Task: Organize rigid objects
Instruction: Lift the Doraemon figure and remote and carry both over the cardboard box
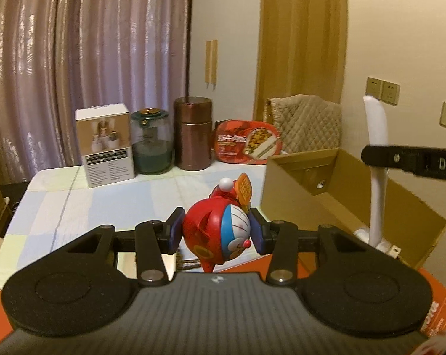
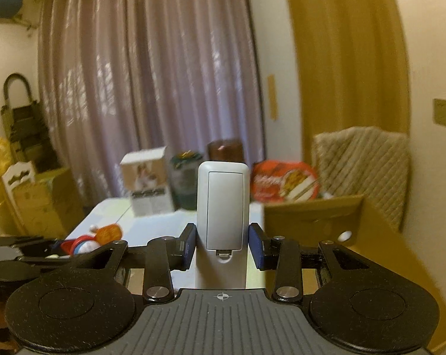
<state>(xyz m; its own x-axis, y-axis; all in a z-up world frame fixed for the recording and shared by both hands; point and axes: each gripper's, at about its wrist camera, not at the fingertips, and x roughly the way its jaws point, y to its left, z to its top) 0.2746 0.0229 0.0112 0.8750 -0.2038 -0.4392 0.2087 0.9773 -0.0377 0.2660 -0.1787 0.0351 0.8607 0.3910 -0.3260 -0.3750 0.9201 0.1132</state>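
Red-and-blue cartoon figurine (image 1: 220, 230) tipped sideways, aloft; white remote (image 2: 222, 207) upright, battery cover seemingly facing camera

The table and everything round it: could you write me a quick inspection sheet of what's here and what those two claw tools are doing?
Surface: table under a pale checked cloth.
Job's things: red and blue cartoon figurine; white remote control, battery cover facing the camera; open cardboard box at the table's right.
Clutter: white product box, glass jar, copper canister and red food package along the far edge.
Grippers: left gripper shut on the figurine; right gripper shut on the remote control.
Cables: nothing seen.
Surroundings: curtain, wall sockets, quilted chair cover.
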